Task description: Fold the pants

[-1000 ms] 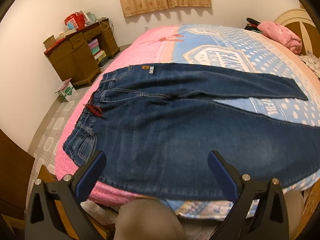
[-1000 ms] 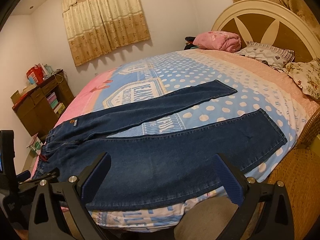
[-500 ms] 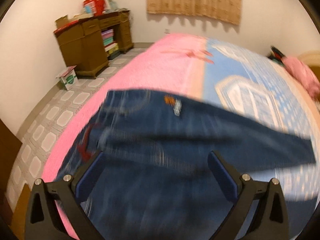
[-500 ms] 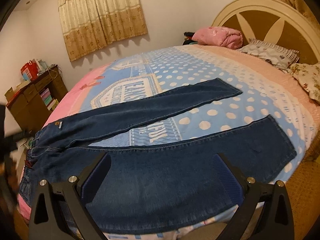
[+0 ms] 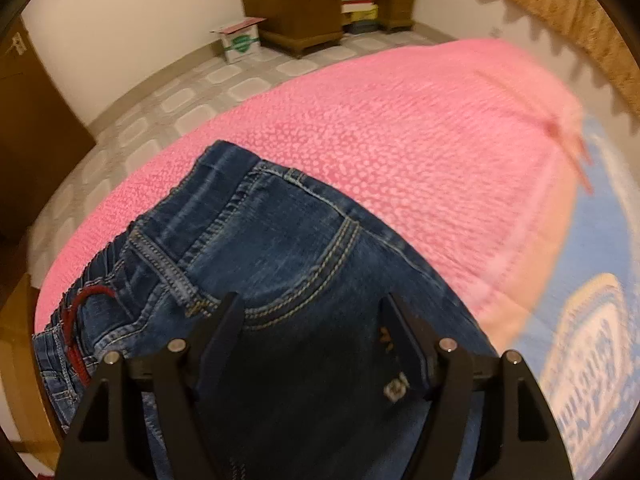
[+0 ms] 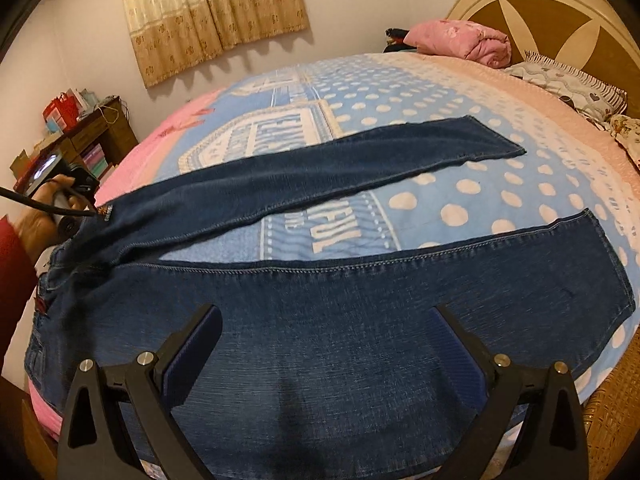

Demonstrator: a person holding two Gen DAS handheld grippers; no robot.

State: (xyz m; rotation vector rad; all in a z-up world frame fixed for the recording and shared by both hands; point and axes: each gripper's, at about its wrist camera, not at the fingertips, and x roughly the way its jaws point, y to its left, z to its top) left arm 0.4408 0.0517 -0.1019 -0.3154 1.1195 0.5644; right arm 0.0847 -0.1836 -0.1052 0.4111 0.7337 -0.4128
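Note:
Dark blue jeans (image 6: 320, 312) lie flat on the bed with the legs spread apart toward the headboard. In the left wrist view their waistband and far hip pocket (image 5: 280, 248) fill the near field, with a red drawstring (image 5: 80, 320) at the left. My left gripper (image 5: 316, 320) is open, low over the far hip near the orange label; it also shows in the right wrist view (image 6: 68, 200) at the waist. My right gripper (image 6: 324, 328) is open above the near leg's thigh.
The bed's pink and blue blanket (image 5: 400, 140) lies beyond the waist. A wooden desk (image 5: 312, 0) and a cardboard box (image 5: 240, 40) stand on the tiled floor. Pillows (image 6: 572, 84), a pink bundle (image 6: 464, 40) and the headboard (image 6: 540, 12) are at the far right.
My left gripper has swung forward and down from the bed's near edge to the far hip of the jeans. My right gripper has moved slightly forward over the near leg.

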